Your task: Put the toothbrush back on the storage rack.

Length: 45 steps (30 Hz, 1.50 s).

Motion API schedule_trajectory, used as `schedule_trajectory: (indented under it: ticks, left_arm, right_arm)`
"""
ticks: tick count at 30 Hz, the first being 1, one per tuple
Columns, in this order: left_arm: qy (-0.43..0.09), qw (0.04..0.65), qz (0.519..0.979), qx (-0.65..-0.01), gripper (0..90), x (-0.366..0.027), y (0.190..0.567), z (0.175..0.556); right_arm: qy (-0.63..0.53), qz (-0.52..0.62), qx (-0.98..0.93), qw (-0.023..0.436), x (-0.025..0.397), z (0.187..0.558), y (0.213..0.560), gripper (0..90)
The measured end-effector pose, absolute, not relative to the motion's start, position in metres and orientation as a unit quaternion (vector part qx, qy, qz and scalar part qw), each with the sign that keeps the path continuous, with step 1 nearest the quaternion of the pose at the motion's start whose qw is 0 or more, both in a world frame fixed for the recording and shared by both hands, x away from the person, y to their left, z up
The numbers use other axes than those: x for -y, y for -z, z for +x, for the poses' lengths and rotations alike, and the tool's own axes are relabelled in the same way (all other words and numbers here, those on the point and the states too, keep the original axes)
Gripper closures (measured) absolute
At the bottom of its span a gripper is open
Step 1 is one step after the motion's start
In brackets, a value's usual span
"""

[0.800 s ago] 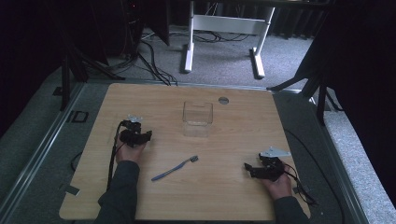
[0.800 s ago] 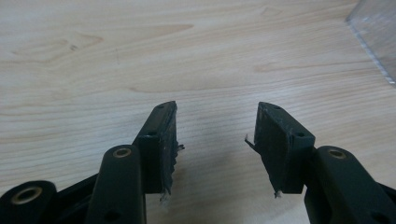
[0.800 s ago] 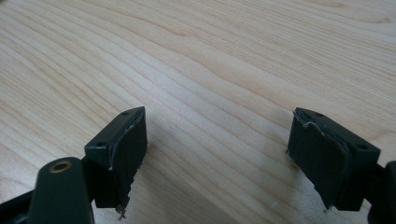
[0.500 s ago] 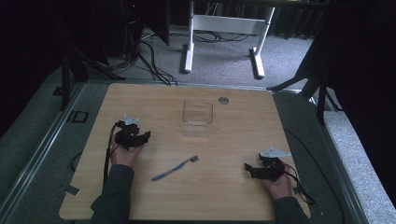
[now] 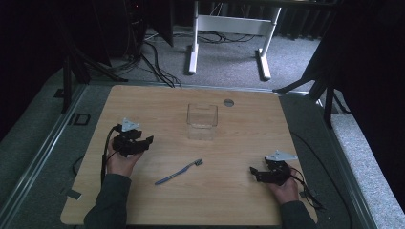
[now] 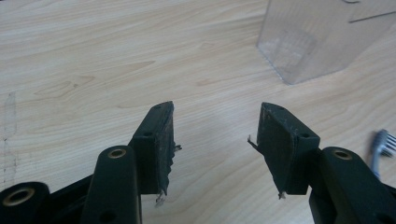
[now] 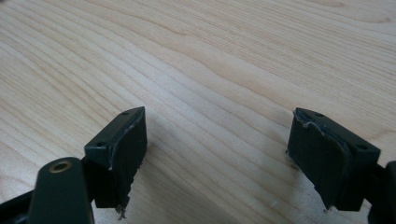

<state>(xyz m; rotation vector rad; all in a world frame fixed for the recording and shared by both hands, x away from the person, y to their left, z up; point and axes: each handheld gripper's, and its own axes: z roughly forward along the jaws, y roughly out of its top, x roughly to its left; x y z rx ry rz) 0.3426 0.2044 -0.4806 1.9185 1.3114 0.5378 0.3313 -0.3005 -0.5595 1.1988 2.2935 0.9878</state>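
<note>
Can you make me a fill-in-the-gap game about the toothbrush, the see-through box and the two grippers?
1. The blue plastic toothbrush lies on the light wooden ___.
2. The clear plastic box holds ___.
3. The jaws of the left gripper stand ___.
4. In the high view, the toothbrush lies closer to the ___ gripper than to the right gripper.

Missing words: table; nothing; open; left

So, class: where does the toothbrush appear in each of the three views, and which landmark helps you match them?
High view: toothbrush lies at lower centre, on the table between the grippers.
Left gripper view: its blurred head is at the right edge.
Right gripper view: not in it.
Shared landmark: the clear box, at top right in the left gripper view.
</note>
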Motion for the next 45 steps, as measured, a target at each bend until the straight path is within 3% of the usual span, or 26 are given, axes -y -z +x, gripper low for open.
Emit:
schedule_trajectory:
  ticks: [17, 45]
  left_arm:
    - [-0.191, 0.339, 0.803, -0.451, 48.5, -0.181, 0.463, 0.334]
    - [-0.146, 0.309, 0.840, -0.421, 49.2, -0.161, 0.451, 0.335]
  right_arm:
    - [-0.351, 0.425, -0.814, 0.185, 0.300, 0.331, 0.560, 19.4]
    - [-0.351, 0.424, -0.814, 0.184, 0.300, 0.332, 0.560, 19.3]
